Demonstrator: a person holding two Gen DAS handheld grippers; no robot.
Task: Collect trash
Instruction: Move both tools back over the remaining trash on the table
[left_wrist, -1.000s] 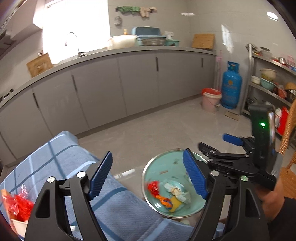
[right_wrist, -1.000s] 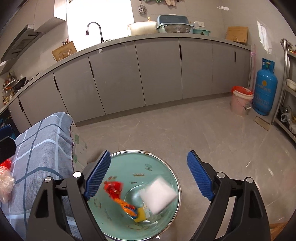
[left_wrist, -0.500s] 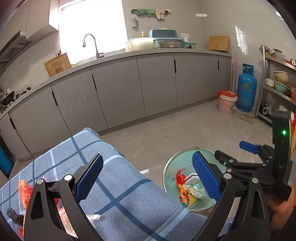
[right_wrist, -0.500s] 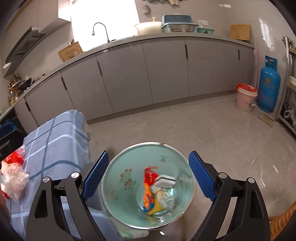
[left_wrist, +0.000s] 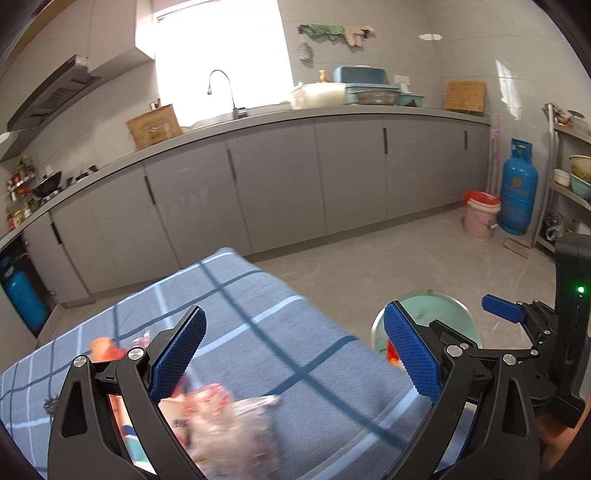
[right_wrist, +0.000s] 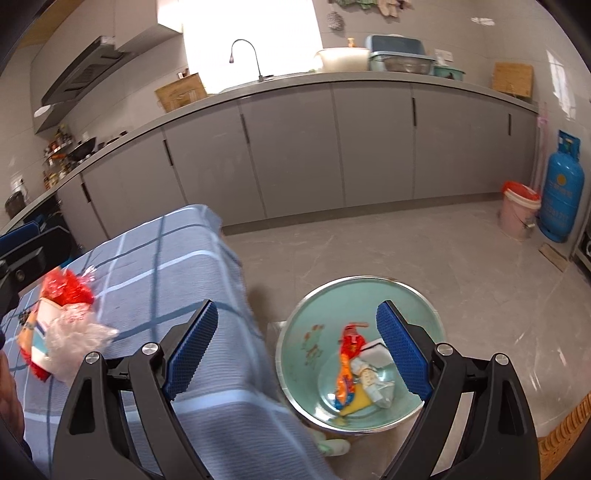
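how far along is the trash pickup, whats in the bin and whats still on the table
Partly done. Several wrappers already lie in the green bin on the floor beside the table. Nothing is in hand: the left claw and right claw are both open and empty. Still left is a pile of red and clear wrappers on the blue checked tablecloth, which sits just below the left claw.

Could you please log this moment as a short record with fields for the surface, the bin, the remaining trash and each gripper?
surface: table with blue checked cloth
bin: green basin on the floor beside the table, holding wrappers
remaining trash: crumpled red and clear bags on the cloth
left gripper: open, empty, above the bags
right gripper: open, empty, over the basin's edge
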